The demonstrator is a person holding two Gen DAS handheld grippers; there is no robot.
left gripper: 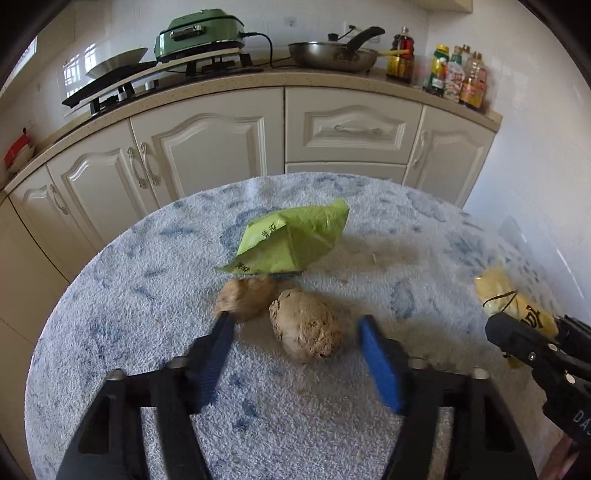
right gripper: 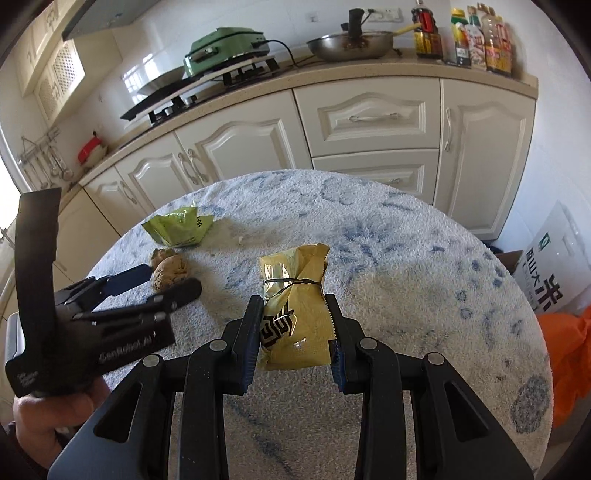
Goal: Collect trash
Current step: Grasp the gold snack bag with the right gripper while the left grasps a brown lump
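My left gripper (left gripper: 295,321) is open, its jaws on either side of a brown lump (left gripper: 304,325) on the towel-covered round table (left gripper: 110,295). A second brown lump (left gripper: 245,297) lies by the left finger. A crumpled green wrapper (left gripper: 291,240) lies just beyond them. My right gripper (right gripper: 293,302) is shut on a yellow snack packet (right gripper: 295,306) tied with a black band, low over the table. The packet also shows in the left wrist view (left gripper: 513,302). The green wrapper (right gripper: 179,230) and the lumps (right gripper: 170,273) show at left in the right wrist view.
Cream kitchen cabinets (left gripper: 207,144) and a counter with a hob, a green cooker (left gripper: 199,35), a pan (left gripper: 332,55) and bottles (left gripper: 458,74) stand behind the table. A printed sack (right gripper: 550,269) and something orange (right gripper: 569,354) are at the right.
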